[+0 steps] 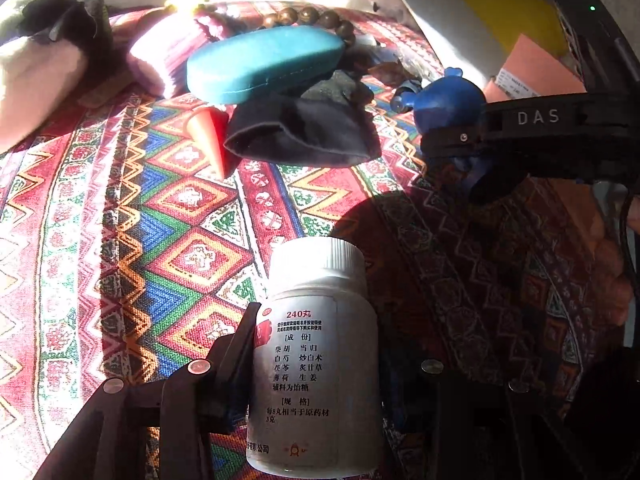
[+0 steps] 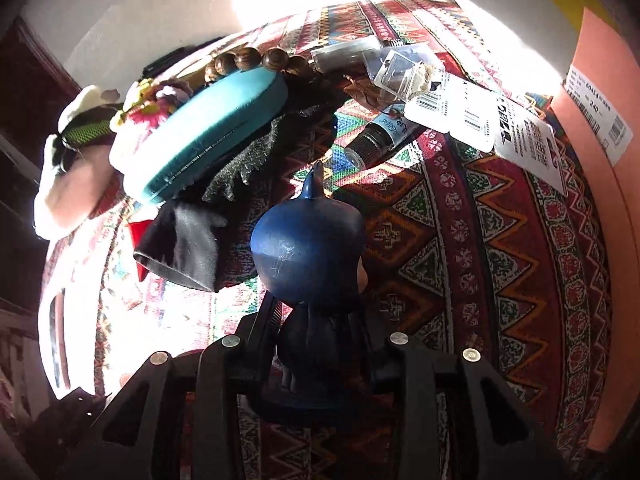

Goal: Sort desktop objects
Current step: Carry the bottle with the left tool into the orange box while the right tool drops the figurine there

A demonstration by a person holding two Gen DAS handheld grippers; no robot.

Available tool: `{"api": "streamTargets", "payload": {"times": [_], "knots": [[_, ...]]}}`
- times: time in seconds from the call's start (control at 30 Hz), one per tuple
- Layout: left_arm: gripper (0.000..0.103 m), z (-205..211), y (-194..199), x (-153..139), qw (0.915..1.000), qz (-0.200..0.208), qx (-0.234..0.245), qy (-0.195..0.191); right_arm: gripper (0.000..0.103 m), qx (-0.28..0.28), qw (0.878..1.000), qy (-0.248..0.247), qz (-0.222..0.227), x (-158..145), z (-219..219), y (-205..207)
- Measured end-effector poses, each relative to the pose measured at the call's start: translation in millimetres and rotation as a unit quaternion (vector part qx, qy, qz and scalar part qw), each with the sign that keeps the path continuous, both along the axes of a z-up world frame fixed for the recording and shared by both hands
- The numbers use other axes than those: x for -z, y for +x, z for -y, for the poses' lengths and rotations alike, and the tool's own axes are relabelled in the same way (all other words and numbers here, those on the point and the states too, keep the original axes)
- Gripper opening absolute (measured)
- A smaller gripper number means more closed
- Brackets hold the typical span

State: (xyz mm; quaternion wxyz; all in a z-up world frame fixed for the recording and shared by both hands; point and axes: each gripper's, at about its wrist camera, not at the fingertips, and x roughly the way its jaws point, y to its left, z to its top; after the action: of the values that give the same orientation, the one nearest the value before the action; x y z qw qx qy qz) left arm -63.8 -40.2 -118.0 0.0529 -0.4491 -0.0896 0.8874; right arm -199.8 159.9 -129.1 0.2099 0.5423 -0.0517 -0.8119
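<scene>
A white pill bottle (image 1: 316,360) with a ribbed cap and a printed label sits upright between the fingers of my left gripper (image 1: 316,344), which is shut on its body above the patterned tablecloth (image 1: 120,240). My right gripper (image 2: 316,320) is shut on a dark blue round-headed figurine (image 2: 308,248), gripping it at the body below the head. In the left wrist view the right gripper (image 1: 460,148) reaches in from the right with the blue figurine (image 1: 444,100) in it.
A teal glasses case (image 1: 264,64), a dark cloth pouch (image 1: 304,132), a red cone (image 1: 210,136), wooden beads (image 1: 316,20) and a plush toy (image 1: 36,52) crowd the far side. A small tube (image 2: 376,136), labelled packets (image 2: 460,116) and an orange box (image 2: 592,96) lie to the right.
</scene>
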Motion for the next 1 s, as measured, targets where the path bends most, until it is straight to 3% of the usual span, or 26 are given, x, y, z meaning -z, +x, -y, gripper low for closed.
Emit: {"api": "streamTargets", "payload": {"times": [0.27,0.53,0.77,1.0], "knots": [[0.043,9.4,13.9,-47.6,0.9971,-0.067,-0.019,0.031,0.036,0.004,0.993,-0.038,-0.114,-74.2,-10.2,42.4],[0.043,-18.8,15.4,-106.2,0.9906,-0.126,0.005,0.052,0.036,0.025,0.964,-0.061,-0.256,-155.2,-2.2,95.1],[0.043,-94.4,-7.7,-145.5,0.9831,-0.158,0.066,0.064,0.036,0.081,0.931,-0.061,-0.351,-214.2,-58.7,145.4],[0.043,-202.9,-36.2,-173.1,0.9698,-0.177,0.154,0.067,0.037,0.171,0.907,-0.045,-0.382,-225.9,-141.2,162.5]]}}
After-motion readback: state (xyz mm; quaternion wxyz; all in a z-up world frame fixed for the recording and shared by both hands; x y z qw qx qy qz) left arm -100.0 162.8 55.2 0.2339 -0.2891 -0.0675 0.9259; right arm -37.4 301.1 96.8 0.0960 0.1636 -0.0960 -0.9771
